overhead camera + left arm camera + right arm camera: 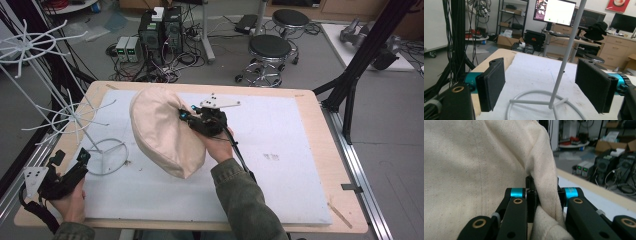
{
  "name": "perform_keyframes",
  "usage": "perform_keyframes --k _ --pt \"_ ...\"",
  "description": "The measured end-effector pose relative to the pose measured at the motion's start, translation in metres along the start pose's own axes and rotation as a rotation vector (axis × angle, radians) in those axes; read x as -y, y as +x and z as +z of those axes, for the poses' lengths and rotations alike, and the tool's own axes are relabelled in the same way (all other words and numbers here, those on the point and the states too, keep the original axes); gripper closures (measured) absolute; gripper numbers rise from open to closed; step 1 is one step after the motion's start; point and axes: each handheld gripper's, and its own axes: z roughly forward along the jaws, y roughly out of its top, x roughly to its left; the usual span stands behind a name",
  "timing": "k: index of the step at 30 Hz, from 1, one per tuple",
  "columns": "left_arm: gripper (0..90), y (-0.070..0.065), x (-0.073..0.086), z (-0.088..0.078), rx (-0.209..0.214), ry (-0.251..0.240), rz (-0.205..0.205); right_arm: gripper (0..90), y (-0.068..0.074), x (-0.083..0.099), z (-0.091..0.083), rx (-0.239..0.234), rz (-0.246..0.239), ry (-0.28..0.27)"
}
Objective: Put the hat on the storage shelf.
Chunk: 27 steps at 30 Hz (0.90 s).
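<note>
A cream cloth hat (162, 131) hangs over the white mat, held up at its right edge by my right gripper (192, 119). In the right gripper view the jaws are shut on a fold of the cream hat (481, 165), with cloth pinched between them. A white wire stand (107, 156) with a ring base stands at the table's left, its pole (566, 52) rising between the jaws in the left gripper view. My left gripper (72, 159) sits near the front left corner, open, just short of the ring base (544, 102), its pads (492, 83) wide apart.
The stand's upper wire arms (30, 45) spread out above the left table edge. The white mat (280, 150) covers most of the wooden table (325, 145). Stools (270, 50) and computer boxes (160, 30) are on the floor beyond the table.
</note>
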Motion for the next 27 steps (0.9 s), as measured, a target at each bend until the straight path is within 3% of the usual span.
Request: perform_keyframes --k 2,4,5,6,9,15,19,27 --pt "24.2 0.000 0.000 0.000 0.000 0.001 0.000 79.5 0.000 -0.006 -0.006 -0.014 0.010 -0.044" --pt "24.2 0.000 0.000 0.000 0.000 -0.001 -0.002 79.5 0.001 -0.017 -0.018 -0.039 -0.008 -0.148" --pt "24.2 0.000 0.000 0.000 0.000 -0.002 -0.001 79.5 0.002 -0.021 -0.022 -0.039 -0.007 -0.183" --pt "24.2 0.001 -0.001 -0.001 -0.001 -0.002 0.002 79.5 0.002 -0.021 -0.022 -0.039 -0.007 -0.183" --pt "24.2 0.001 0.000 0.000 -0.001 -0.005 -0.002 79.5 0.001 -0.029 -0.034 -0.049 0.013 -0.292" --pt "24.2 -0.001 0.000 0.000 0.003 -0.001 -0.001 79.4 -0.003 -0.044 -0.042 -0.066 0.034 -0.359" --pt "24.2 -0.003 0.001 0.001 0.009 0.002 0.001 79.3 0.003 -0.063 -0.047 -0.080 0.031 -0.424" --pt "24.2 -0.003 0.000 0.000 0.015 -0.001 -0.001 79.2 0.011 -0.089 -0.041 -0.081 0.014 -0.442"
